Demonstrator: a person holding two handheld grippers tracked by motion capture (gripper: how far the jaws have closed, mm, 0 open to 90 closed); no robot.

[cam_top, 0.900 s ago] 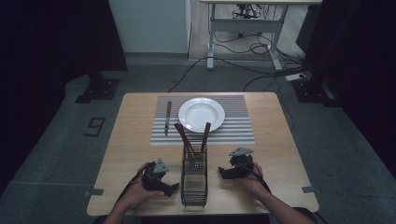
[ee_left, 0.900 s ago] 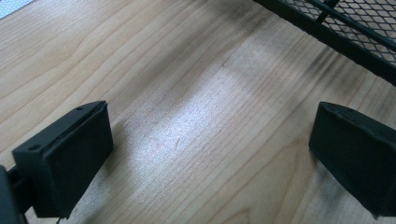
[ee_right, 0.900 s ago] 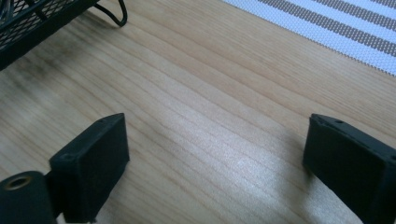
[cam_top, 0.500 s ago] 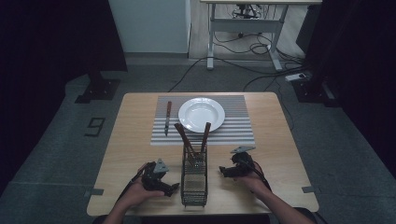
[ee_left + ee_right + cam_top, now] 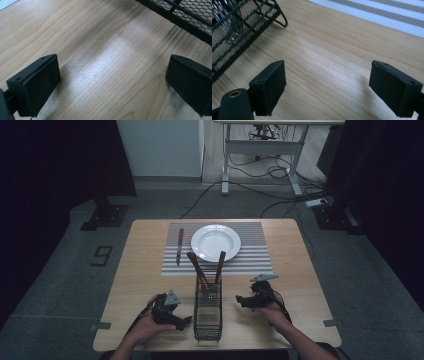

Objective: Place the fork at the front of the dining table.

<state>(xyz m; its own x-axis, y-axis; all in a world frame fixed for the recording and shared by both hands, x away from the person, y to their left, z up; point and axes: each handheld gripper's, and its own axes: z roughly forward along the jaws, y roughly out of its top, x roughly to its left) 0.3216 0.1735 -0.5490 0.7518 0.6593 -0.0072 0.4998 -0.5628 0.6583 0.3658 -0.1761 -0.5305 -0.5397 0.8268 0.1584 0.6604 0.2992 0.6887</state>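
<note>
We are looking at the wire basket (image 5: 207, 312), which is standing on the bench (image 5: 135, 270) near its front edge, between our two hands. Two brown-handled utensils (image 5: 207, 267) are leaning out of its top. Our left claw (image 5: 186, 322) is resting just beside the basket's left wall, jaws standing wide apart over bare wood. Our right claw (image 5: 239, 300) is hovering near the basket's right side, jaws also spread, gripping nothing. Farther back, a white plate (image 5: 216, 242) and a knife (image 5: 179, 245) are lying on a striped mat (image 5: 250, 255).
</note>
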